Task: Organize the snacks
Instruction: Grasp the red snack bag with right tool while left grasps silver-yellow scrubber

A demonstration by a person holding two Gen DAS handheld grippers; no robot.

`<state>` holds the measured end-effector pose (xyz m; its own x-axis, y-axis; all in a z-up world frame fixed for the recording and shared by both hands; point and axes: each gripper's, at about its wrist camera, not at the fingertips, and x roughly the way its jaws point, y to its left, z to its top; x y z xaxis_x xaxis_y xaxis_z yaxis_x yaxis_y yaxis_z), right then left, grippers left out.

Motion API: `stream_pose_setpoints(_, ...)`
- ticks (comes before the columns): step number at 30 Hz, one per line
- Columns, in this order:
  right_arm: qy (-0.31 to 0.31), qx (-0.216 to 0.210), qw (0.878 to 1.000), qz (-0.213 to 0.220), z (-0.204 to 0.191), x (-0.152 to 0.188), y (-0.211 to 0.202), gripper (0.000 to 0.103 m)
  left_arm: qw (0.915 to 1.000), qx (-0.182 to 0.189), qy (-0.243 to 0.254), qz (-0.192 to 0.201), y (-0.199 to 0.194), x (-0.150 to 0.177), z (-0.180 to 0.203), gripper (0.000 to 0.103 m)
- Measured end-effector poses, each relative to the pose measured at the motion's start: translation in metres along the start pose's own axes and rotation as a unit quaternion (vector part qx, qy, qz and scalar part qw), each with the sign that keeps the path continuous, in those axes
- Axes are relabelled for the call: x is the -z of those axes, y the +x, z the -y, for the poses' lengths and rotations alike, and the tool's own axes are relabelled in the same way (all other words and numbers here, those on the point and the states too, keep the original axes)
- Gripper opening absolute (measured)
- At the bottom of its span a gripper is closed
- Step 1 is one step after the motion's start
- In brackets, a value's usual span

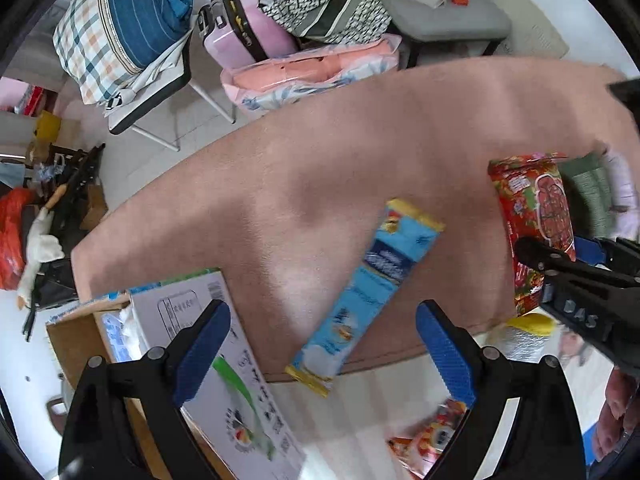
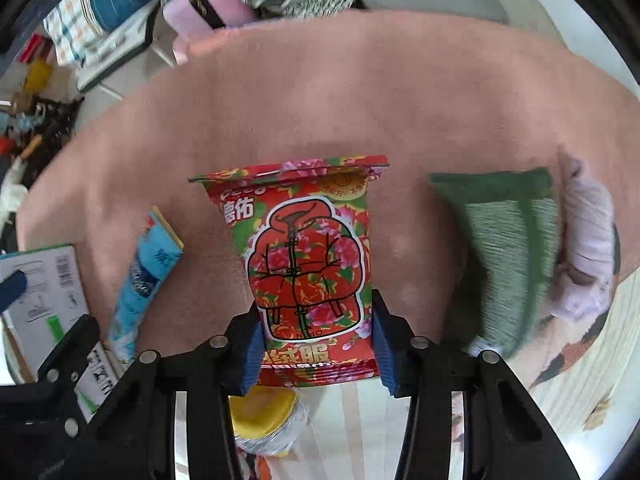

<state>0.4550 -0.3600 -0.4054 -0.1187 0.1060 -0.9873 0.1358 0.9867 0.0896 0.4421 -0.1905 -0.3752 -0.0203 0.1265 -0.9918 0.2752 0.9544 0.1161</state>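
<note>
A red flowered snack bag (image 2: pixel 308 264) lies on the pink tablecloth (image 2: pixel 320 100), and my right gripper (image 2: pixel 318 352) is shut on its near end, blue pads pressing both sides. The same red bag (image 1: pixel 532 220) shows at the right of the left wrist view, with the right gripper (image 1: pixel 560 268) on it. A long blue and yellow snack pack (image 1: pixel 368 292) lies on the cloth, its near end over the table edge. My left gripper (image 1: pixel 324 352) hangs open above that near end, holding nothing. The blue pack (image 2: pixel 140 280) lies left of the red bag.
An open cardboard box (image 1: pixel 224 360) stands at the left below the table edge. A green cloth (image 2: pixel 508 252) and a pale bundle (image 2: pixel 588 240) lie to the right. A yellow-lidded jar (image 2: pixel 268 420) and another snack bag (image 1: pixel 432 440) sit lower down. Chairs with bags (image 1: pixel 120 32) crowd the far side.
</note>
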Motion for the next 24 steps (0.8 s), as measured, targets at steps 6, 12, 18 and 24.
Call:
stream_pose_setpoints(6, 0.052, -0.036, 0.996, 0.059, 0.059, 0.032, -0.062, 0.048, 0.9949, 0.097, 0.023, -0.015, -0.014, 0.027, 0.04, 0.095)
stream_pose_setpoints(12, 0.083, -0.026, 0.993, 0.074, 0.104, 0.093, -0.082, 0.048, 0.9865, 0.137, 0.044, -0.078, 0.033, 0.038, 0.086, 0.095)
stream_pose_setpoints(18, 0.114, -0.033, 0.991, 0.057, 0.118, 0.138, -0.061, 0.048, 0.9859, 0.121, 0.005, -0.115, 0.071, 0.033, 0.087, 0.08)
stream_pose_setpoints(24, 0.118, -0.037, 0.991, 0.051, 0.103, 0.159, -0.045, 0.048, 0.9881, 0.098, -0.02, -0.117, 0.082, 0.042, 0.068, 0.045)
